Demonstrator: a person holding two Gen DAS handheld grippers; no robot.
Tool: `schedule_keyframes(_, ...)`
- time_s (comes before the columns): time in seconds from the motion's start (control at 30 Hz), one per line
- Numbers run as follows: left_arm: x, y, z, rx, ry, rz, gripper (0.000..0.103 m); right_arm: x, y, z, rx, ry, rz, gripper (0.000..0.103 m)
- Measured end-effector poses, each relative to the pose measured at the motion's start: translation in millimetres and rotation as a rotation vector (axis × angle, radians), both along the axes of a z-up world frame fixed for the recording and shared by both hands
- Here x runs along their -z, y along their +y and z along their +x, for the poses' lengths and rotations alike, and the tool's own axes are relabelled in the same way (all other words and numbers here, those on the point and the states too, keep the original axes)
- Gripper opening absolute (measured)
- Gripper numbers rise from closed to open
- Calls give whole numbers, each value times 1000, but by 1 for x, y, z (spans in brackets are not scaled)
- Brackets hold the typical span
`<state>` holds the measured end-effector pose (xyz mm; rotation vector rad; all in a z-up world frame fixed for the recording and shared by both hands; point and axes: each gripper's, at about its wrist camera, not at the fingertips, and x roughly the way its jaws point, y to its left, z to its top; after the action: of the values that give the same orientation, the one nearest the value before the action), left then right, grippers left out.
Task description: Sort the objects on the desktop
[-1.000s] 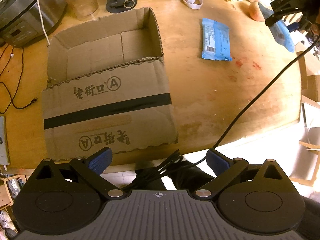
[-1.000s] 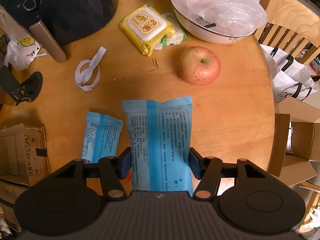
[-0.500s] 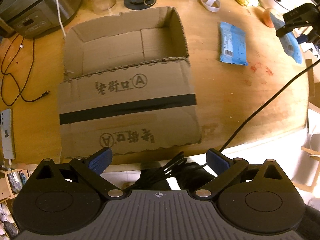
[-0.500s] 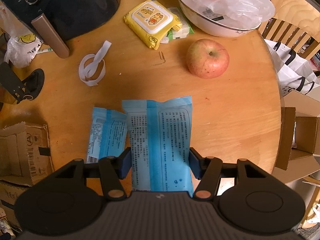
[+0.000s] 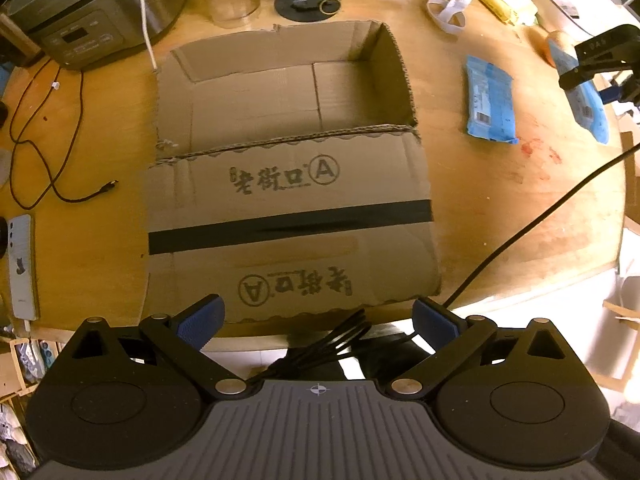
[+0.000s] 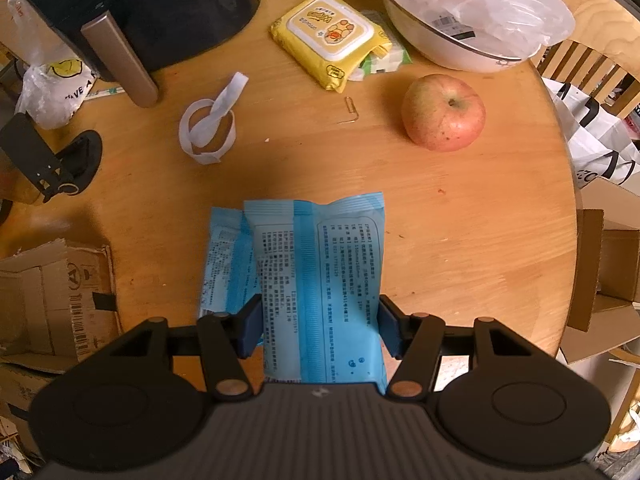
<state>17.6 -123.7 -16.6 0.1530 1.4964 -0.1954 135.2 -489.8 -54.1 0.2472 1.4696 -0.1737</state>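
Desk (image 6: 460,240): round, wooden, cluttered.
Right gripper (image 6: 320,326): clamped on blue packet (image 6: 320,264).
Left gripper (image 5: 318,322): apart, empty.
Advice: release low inside cardboard box (image 5: 288,92).

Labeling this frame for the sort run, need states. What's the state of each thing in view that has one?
Right tool: shut on held blue packet, lifted off the table.
Left tool: open, nothing between its pads.
Second blue packet: lying flat on the table, not held.
Cardboard box: open, near flap folded out flat, nothing visible inside.
Apple: resting on the table, stem up.
Yellow wipes pack: lid closed.
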Motion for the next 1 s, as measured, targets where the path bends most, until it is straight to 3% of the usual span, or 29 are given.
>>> schedule_keyframes(1.0, 0, 43, 7, -16, -1, -18, 103, -2, 48, 2, -2, -9, 10, 57)
